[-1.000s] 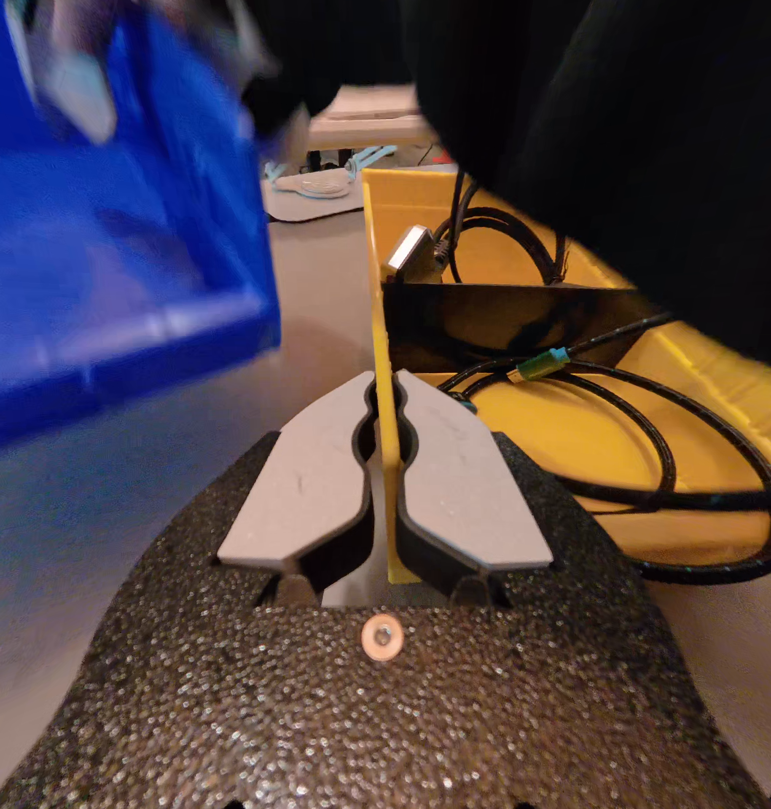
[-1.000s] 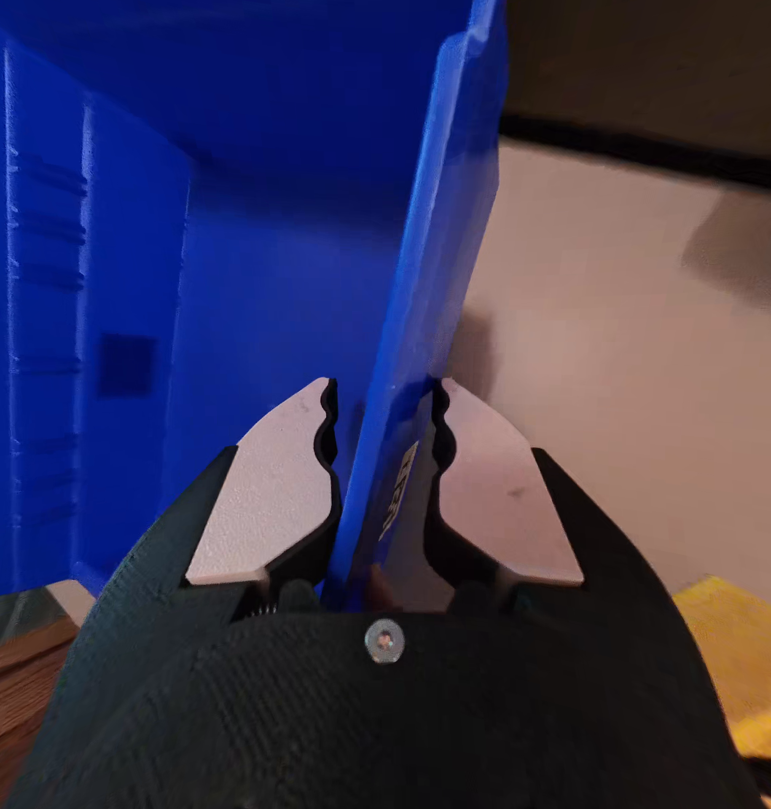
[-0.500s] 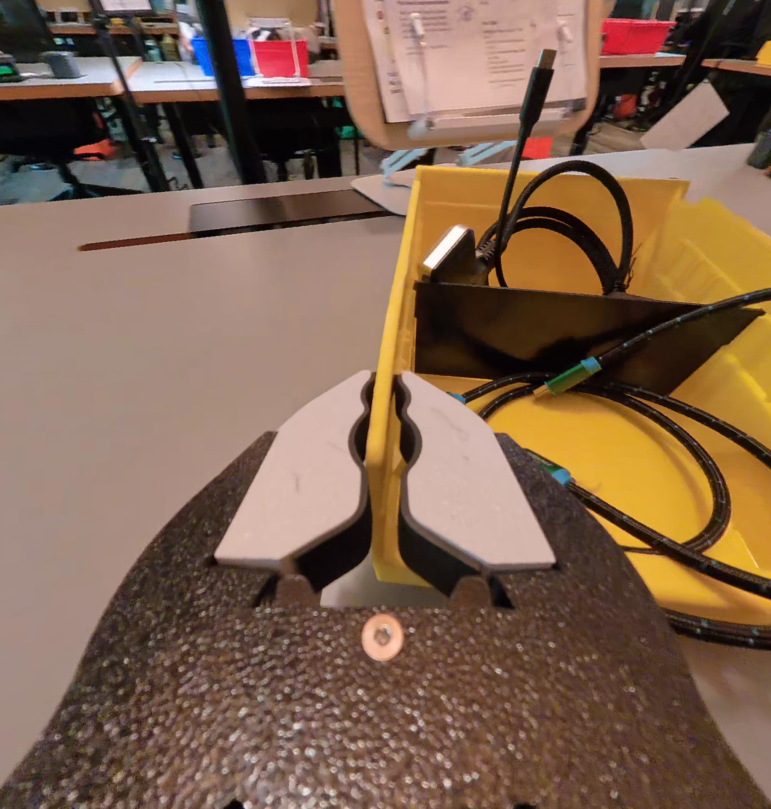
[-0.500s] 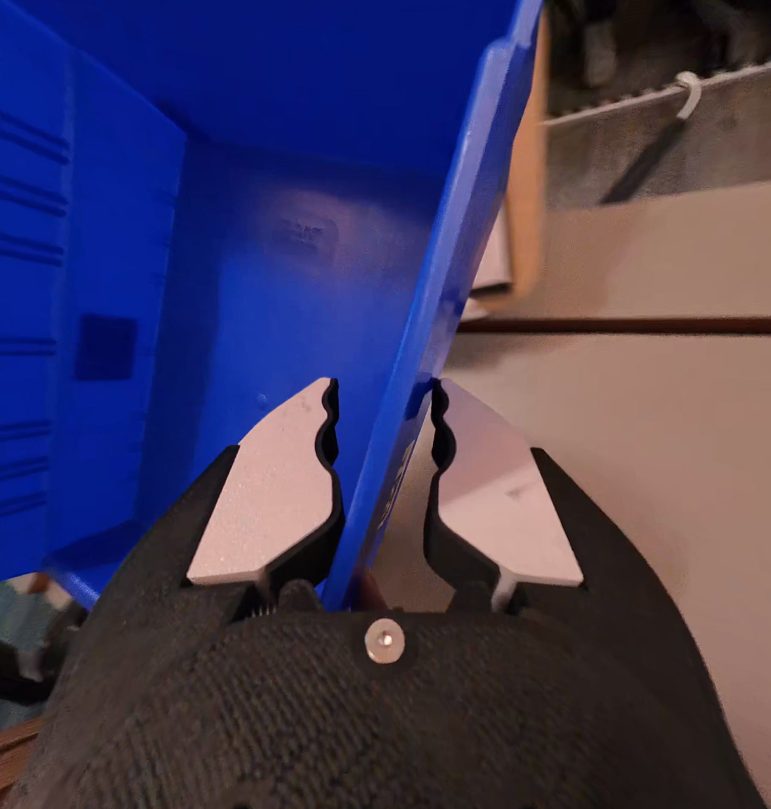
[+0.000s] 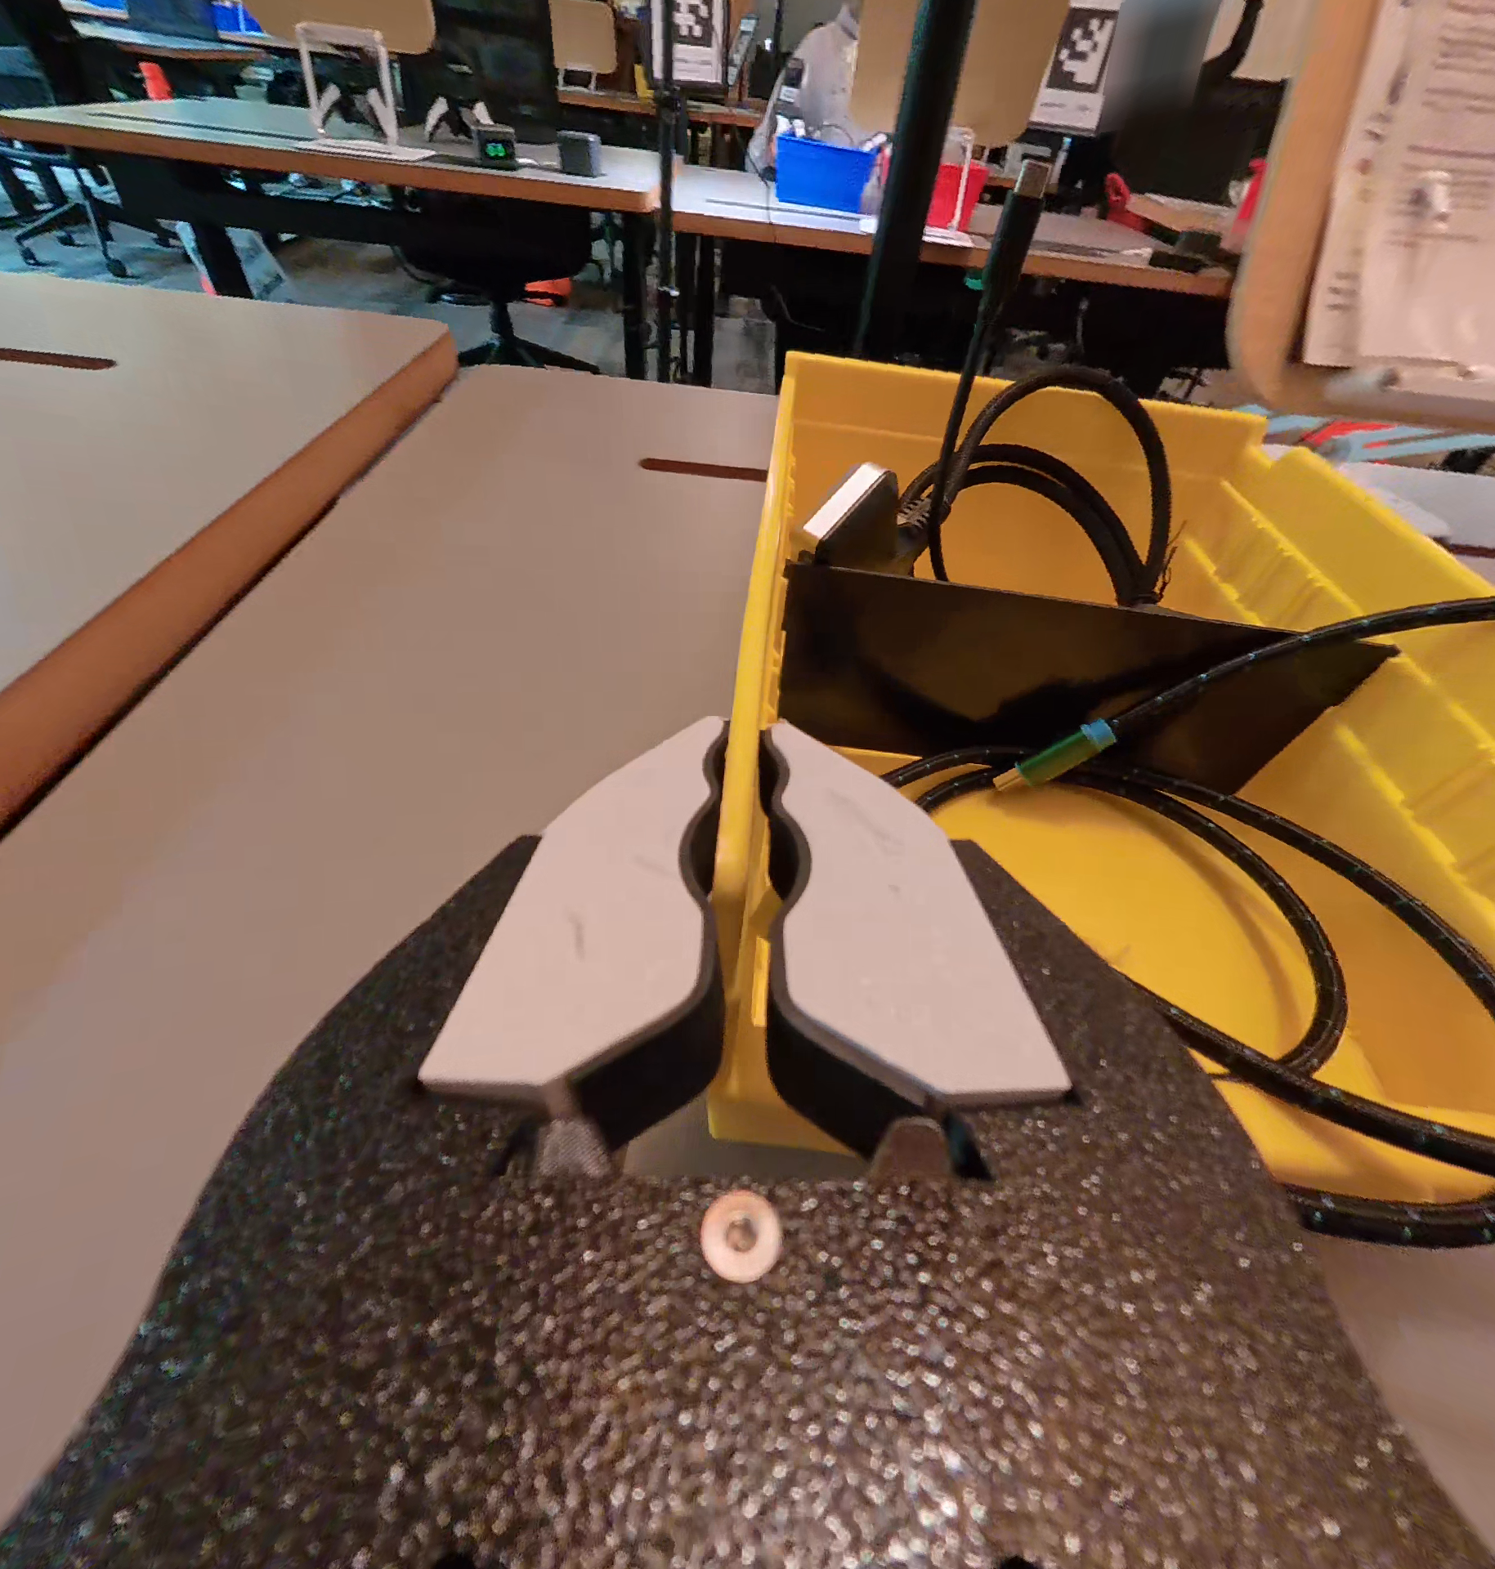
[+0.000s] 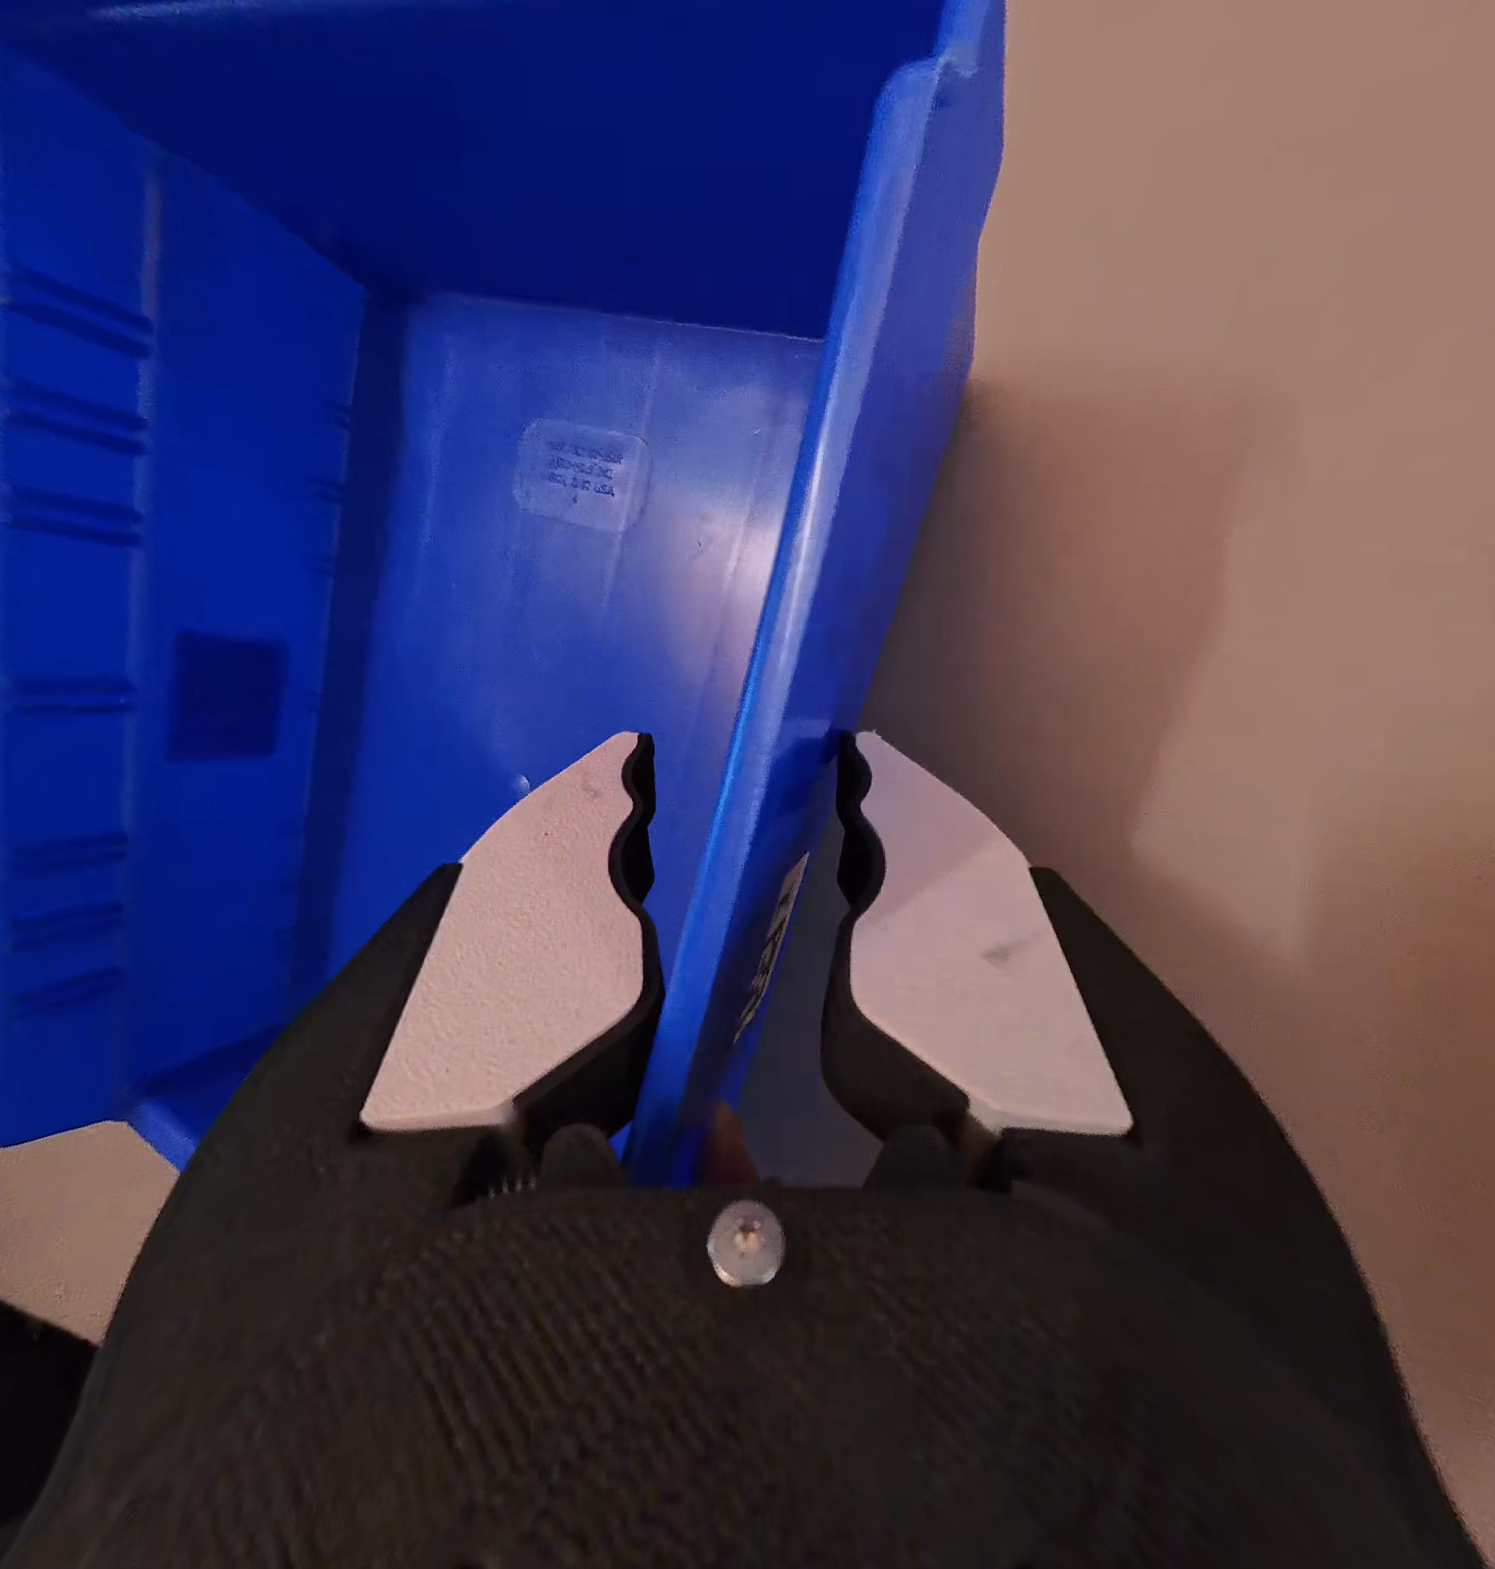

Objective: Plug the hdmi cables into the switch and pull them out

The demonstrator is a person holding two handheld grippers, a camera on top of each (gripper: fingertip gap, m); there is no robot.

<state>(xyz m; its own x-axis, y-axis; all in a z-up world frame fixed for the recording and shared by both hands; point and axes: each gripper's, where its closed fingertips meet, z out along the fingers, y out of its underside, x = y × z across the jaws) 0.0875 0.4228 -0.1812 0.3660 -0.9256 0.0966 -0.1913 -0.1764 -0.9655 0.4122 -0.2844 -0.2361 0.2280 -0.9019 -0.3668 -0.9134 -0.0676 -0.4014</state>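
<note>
My left gripper (image 5: 744, 739) is shut on the left wall of a yellow bin (image 5: 1024, 407) that sits on the grey table (image 5: 387, 679). Inside the bin lie black braided HDMI cables (image 5: 1287, 917), one with a green plug (image 5: 1058, 756). A silver switch box (image 5: 854, 509) leans behind a black divider (image 5: 1024, 662) with more coiled cable. My right gripper (image 6: 744, 739) is shut on the right wall of an empty blue bin (image 6: 557, 594), fingers on either side of the wall.
A second table (image 5: 132, 475) adjoins on the left with a gap between. A board with papers (image 5: 1406, 170) stands at the upper right. A black pole (image 5: 905, 170) rises behind the yellow bin. The tabletop (image 6: 1236, 509) lies right of the blue bin.
The blue bin and a dark sleeve have left the left wrist view, and that view has swung left with the yellow bin still gripped. The blue bin moved with my right gripper over plain tabletop.
</note>
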